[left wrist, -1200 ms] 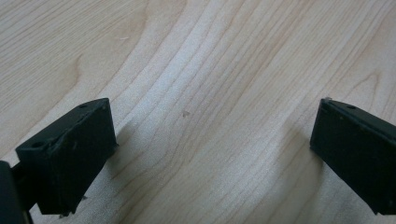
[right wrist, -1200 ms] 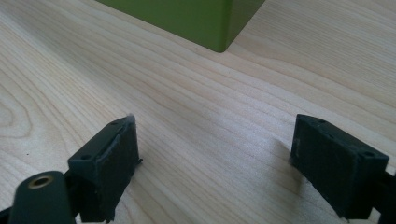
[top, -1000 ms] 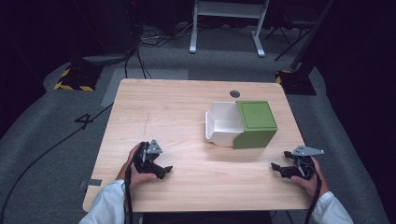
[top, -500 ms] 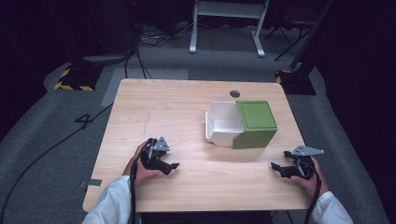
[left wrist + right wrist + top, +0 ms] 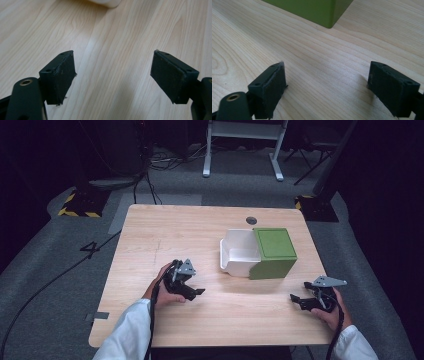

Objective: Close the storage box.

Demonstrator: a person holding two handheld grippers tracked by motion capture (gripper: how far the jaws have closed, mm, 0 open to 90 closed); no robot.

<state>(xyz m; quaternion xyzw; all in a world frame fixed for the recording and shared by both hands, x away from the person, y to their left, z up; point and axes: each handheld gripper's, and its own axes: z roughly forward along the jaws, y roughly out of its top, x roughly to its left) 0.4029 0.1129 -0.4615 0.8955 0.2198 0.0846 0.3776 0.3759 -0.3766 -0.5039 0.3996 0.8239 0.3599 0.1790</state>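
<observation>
A white open container [image 5: 239, 252] and a green box [image 5: 274, 252] stand side by side, touching, right of the table's middle. My left gripper [image 5: 199, 292] rests low over the wood, left of the white container, jaws pointing right. It is open with bare wood between its pads [image 5: 61, 75]; the white container's edge [image 5: 106, 2] shows at the top. My right gripper [image 5: 294, 300] lies near the table's front right, jaws pointing left, below the green box. It is open over bare wood, and the green box's lower corner [image 5: 317, 11] shows ahead of it.
The wooden table [image 5: 165, 235] has a small dark grommet hole [image 5: 251, 220] near its far edge. A cable [image 5: 60, 275] trails on the grey floor to the left. A white frame's legs [image 5: 240, 150] stand beyond the table.
My left gripper has shifted to the right along the table toward the white container. The right gripper has stayed in place.
</observation>
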